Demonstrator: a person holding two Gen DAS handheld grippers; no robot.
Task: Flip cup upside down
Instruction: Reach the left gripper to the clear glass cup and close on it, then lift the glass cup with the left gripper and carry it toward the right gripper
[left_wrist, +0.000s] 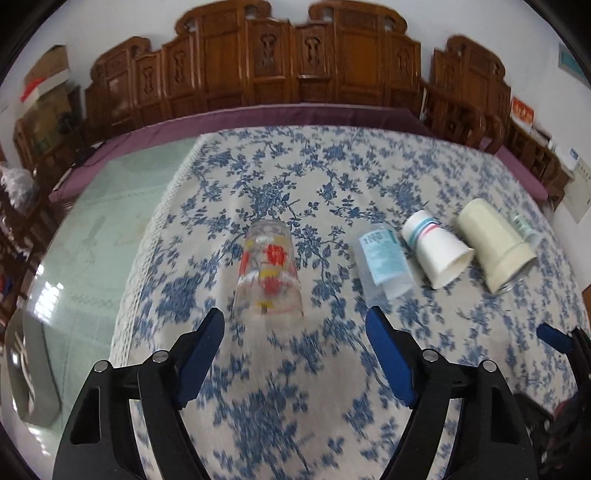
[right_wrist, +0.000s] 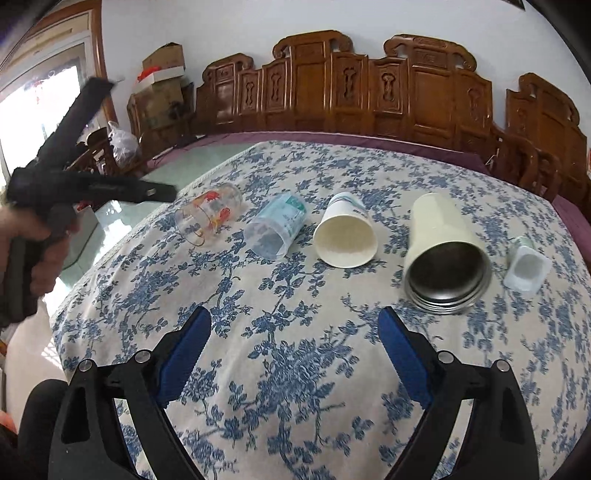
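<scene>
Several cups lie on their sides in a row on the floral cloth. A clear glass with red and yellow print (left_wrist: 269, 271) (right_wrist: 208, 218) is at the left. Beside it lie a clear plastic cup with a teal label (left_wrist: 382, 264) (right_wrist: 277, 229), a white paper cup (left_wrist: 436, 253) (right_wrist: 346, 233), a cream tumbler with a steel mouth (left_wrist: 493, 243) (right_wrist: 445, 254) and a small white pot (right_wrist: 526, 269). My left gripper (left_wrist: 295, 317) is open just in front of the glass. My right gripper (right_wrist: 295, 317) is open and empty, short of the paper cup.
The blue-flowered cloth (right_wrist: 295, 369) covers a table with a purple edge (left_wrist: 295, 114). A bare green tabletop (left_wrist: 96, 236) lies to the left. Carved wooden chairs (right_wrist: 369, 96) line the far side. The left tool and hand (right_wrist: 44, 206) show at left in the right view.
</scene>
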